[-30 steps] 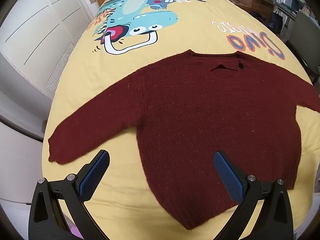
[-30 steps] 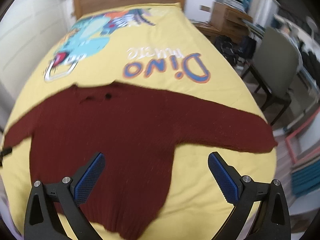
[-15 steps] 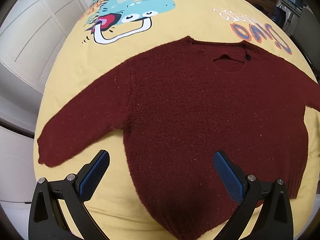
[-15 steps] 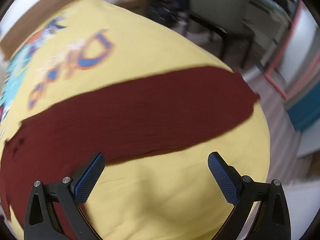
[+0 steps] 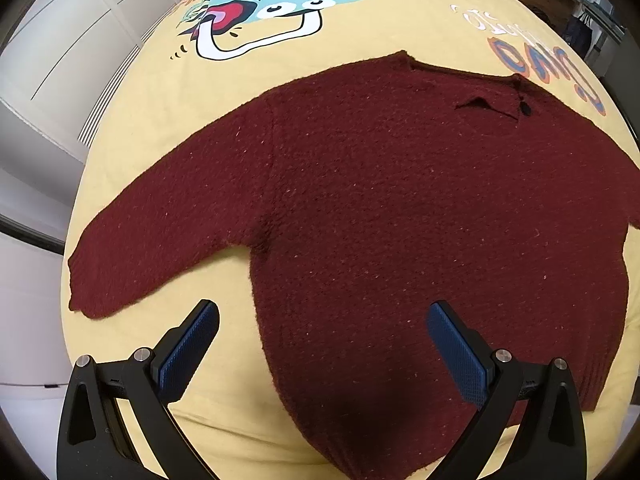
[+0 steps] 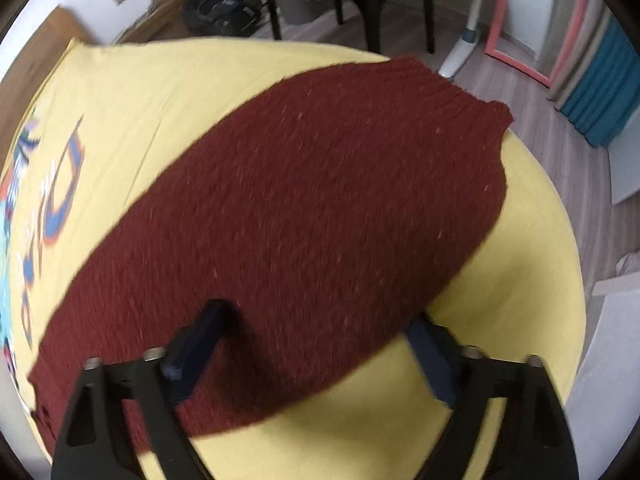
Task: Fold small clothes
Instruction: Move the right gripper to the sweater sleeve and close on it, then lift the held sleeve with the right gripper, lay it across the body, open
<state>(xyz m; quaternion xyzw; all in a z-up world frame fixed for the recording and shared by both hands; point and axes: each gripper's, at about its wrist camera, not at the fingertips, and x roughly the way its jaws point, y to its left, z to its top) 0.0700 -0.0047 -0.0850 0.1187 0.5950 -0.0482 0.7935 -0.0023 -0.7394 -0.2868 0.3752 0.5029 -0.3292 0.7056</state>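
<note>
The bed (image 5: 132, 128), under its yellow dinosaur sheet, carries our dark red sweater (image 5: 400, 220) spread flat, collar at twelve o'clock, sleeves out towards nine and three. Our right tool (image 6: 316, 356) is closing astride the right sleeve (image 6: 300, 200), fabric between its pads, probably not yet pinched. We should bite both layers near the edge before lifting. Our left tool (image 5: 320, 344) hangs wide open, empty, above the hem's left corner.

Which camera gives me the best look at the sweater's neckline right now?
The left wrist view. It shows the maroon sweater spread flat on the yellow bedspread, with the neckline and its dark button in frame. The right wrist view shows only one sleeve, blurred, with no neckline visible.
</note>
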